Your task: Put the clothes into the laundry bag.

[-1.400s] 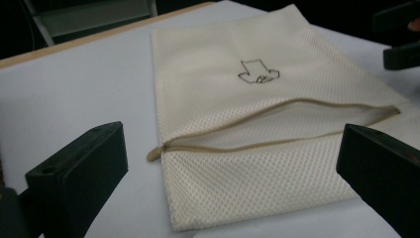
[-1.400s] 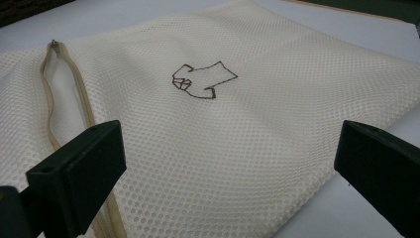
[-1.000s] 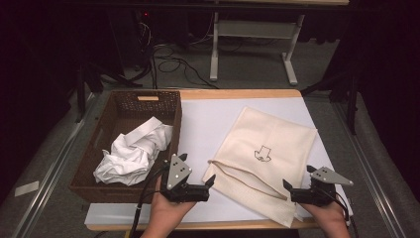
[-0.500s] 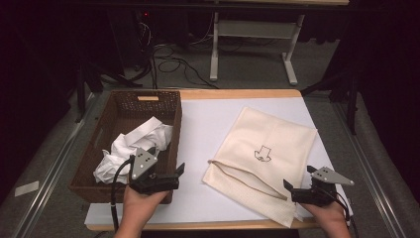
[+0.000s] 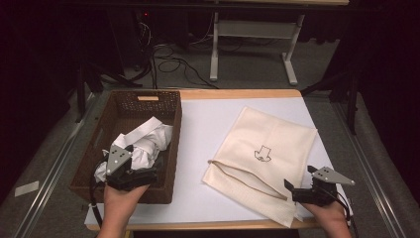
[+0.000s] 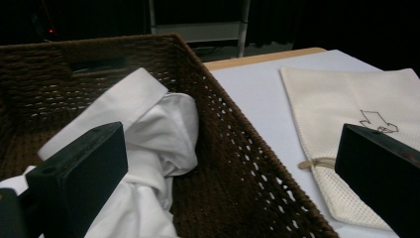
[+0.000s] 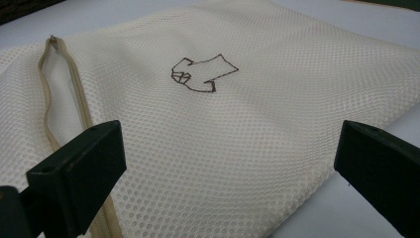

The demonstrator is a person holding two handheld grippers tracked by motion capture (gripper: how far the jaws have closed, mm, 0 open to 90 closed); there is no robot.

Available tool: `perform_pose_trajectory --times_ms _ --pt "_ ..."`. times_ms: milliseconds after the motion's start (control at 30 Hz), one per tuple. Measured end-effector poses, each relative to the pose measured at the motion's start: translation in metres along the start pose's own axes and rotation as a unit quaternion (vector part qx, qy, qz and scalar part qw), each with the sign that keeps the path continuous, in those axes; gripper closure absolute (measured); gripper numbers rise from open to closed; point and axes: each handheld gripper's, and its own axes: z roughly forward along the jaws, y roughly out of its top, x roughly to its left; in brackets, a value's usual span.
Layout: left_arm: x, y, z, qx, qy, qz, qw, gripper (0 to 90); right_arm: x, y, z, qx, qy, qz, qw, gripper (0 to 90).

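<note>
Left tongs hang spread over the white shirt in the wicker basket — right tongs, spread too, sit at the mesh bag.

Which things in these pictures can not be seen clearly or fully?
- High view: the left gripper covers part of the white shirt, so its near end is hidden.
- Left gripper view: the basket wall hides the shirt's underside; the mesh bag is cut by the right jaw.
- High view: the right gripper covers the bag's near corner.
- The embroidered mark is too small there to read.
</note>
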Motion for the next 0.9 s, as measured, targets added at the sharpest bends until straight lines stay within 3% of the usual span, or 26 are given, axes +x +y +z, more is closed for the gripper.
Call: perform_pose_trajectory --times_ms 200,333,500,700,800,900 --pt "0.019 0.0 -0.011 -0.004 0.031 -0.005 0.9995 0.4 0.0 0.0 0.0 -0.001 0.0 -0.002 1.0 0.3" --pt "0.037 -0.001 -0.02 -0.009 0.05 -0.02 0.9985 0.4 -0.001 0.0 0.0 0.0 0.0 -0.002 1.0 0.3" --pt "0.05 -0.005 -0.027 -0.009 0.059 -0.033 0.9977 0.6 0.0 0.0 0.0 0.0 0.001 -0.003 1.0 0.3" --pt "0.046 -0.005 -0.025 -0.005 0.058 -0.018 0.9981 0.7 0.0 0.0 0.001 0.0 0.0 -0.004 1.0 0.3" --pt "0.034 0.003 -0.023 -0.003 0.037 -0.002 0.9993 0.6 0.001 0.0 0.001 0.002 0.002 -0.002 1.0 0.3" --pt "0.024 0.015 -0.019 -0.013 0.033 0.017 0.9992 0.6 0.001 -0.001 0.001 0.0 -0.001 0.001 1.0 0.3"
